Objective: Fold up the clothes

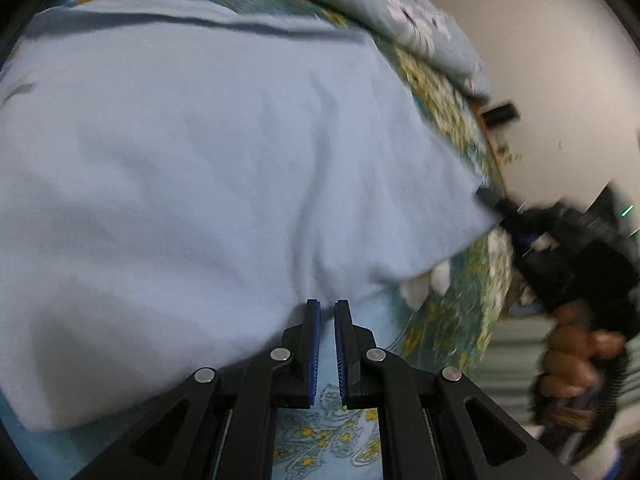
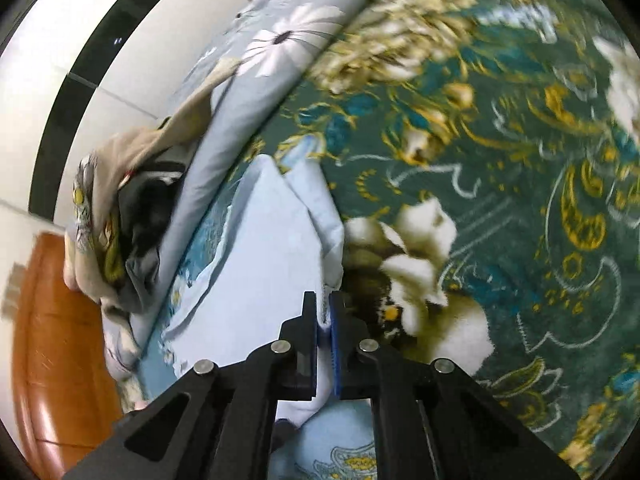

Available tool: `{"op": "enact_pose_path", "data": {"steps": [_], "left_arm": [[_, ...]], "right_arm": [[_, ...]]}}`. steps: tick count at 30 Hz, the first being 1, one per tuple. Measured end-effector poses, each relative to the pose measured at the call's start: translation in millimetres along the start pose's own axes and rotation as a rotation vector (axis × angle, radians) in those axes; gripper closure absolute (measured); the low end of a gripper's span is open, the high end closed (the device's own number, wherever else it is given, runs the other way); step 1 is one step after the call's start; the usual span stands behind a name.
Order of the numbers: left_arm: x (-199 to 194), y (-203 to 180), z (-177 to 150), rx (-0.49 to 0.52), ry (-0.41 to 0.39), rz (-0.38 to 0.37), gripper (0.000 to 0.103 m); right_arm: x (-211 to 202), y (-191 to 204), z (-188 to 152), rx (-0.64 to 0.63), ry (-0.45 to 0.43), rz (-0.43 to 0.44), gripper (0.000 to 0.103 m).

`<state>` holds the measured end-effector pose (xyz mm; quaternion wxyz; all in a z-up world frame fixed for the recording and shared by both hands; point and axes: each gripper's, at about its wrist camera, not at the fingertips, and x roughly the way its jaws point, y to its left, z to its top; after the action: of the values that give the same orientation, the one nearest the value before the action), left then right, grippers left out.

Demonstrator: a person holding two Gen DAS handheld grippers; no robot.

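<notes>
Pale blue garment on the floral bedspread, no readable text anywhere.
My right gripper (image 2: 325,312) pinches the pale blue garment (image 2: 272,248) edge; my left gripper (image 1: 327,320) is narrowly parted, empty, just before the cloth. Beyond on the bedspread (image 2: 500,160): grey floral quilt (image 2: 276,40), crumpled clothes pile (image 2: 120,216).

Pale blue garment (image 1: 200,160) cut off left; right gripper (image 1: 490,204) tips hidden behind its corner, motion-blurred.
</notes>
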<state>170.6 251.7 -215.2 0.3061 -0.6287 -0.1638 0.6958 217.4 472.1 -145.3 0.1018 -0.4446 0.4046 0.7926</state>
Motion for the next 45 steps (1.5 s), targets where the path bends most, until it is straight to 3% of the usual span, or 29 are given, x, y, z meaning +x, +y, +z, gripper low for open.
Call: {"op": "enact_pose_path", "data": {"steps": [5,9,13,16,19,21,25,34,38,41,45], "left_arm": [[-35,9,8,-0.048,-0.055,-0.064,0.094],[-108,36,26,-0.077,-0.257,0.004,0.092],[-175,92,24,-0.214,-0.448,0.029,0.082],[-210,127,19,-0.302,-0.541,0.047,0.081],[-230,158,12,-0.393,-0.585,0.011,0.075],[-228,173,13,-0.435,-0.578,-0.011,0.072],[-215,186,11,-0.488,-0.516,-0.053,0.07],[-201,172,18,-0.435,-0.452,-0.068,0.066],[-188,164,23,-0.397,-0.39,-0.09,0.058],[-175,155,28,-0.361,-0.331,-0.067,0.054],[-162,141,35,-0.28,-0.277,-0.048,0.052]], "right_arm": [[-16,30,-2,-0.068,-0.024,-0.023,0.098],[-16,83,-14,-0.208,-0.031,-0.048,0.098],[-14,145,-32,-0.39,-0.029,-0.042,0.098],[-16,196,-68,-0.581,-0.008,0.005,0.098],[-4,231,-132,-0.806,0.075,0.028,0.098],[23,233,-168,-0.879,0.172,-0.02,0.098],[75,218,-202,-0.885,0.301,-0.126,0.098],[61,219,-200,-0.81,0.255,-0.062,0.098],[72,213,-206,-0.79,0.308,-0.055,0.095],[71,206,-205,-0.764,0.332,-0.043,0.094],[53,196,-192,-0.722,0.312,0.017,0.065]]}}
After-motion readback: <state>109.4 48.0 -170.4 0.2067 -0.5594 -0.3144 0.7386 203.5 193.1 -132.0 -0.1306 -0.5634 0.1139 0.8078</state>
